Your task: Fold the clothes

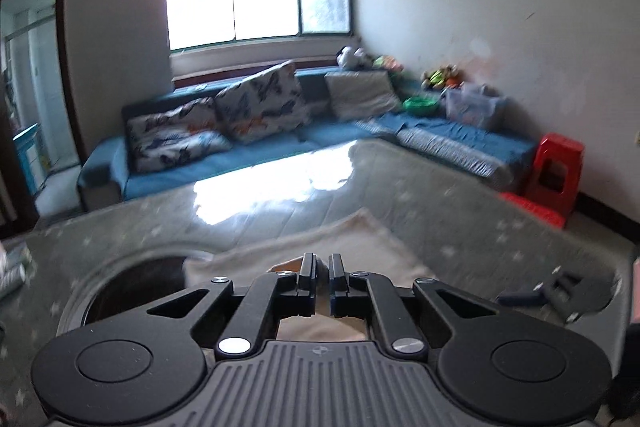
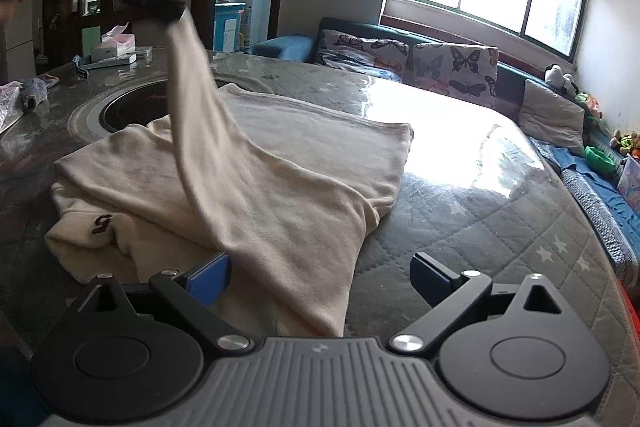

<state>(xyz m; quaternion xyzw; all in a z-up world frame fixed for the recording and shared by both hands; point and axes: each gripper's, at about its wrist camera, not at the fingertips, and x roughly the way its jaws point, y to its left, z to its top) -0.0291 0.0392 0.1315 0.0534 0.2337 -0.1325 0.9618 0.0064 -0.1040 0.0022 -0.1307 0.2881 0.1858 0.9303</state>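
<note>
Hovering wide apart at the near hem, right gripper [image 2: 322, 273], nothing between its pads. Lying spread over the quilted table [image 2: 500, 227], partly covering the round dark recess [image 2: 120, 111], cream sweater [image 2: 304, 163]. Hanging raised at the left, one sleeve [image 2: 192, 79], pinched in the closed left gripper [image 2: 176, 11].

Motion-blurred left gripper [image 2: 176, 11] against dim shelves, cream garment [image 1: 360, 239] smeared behind its own linkage.
</note>
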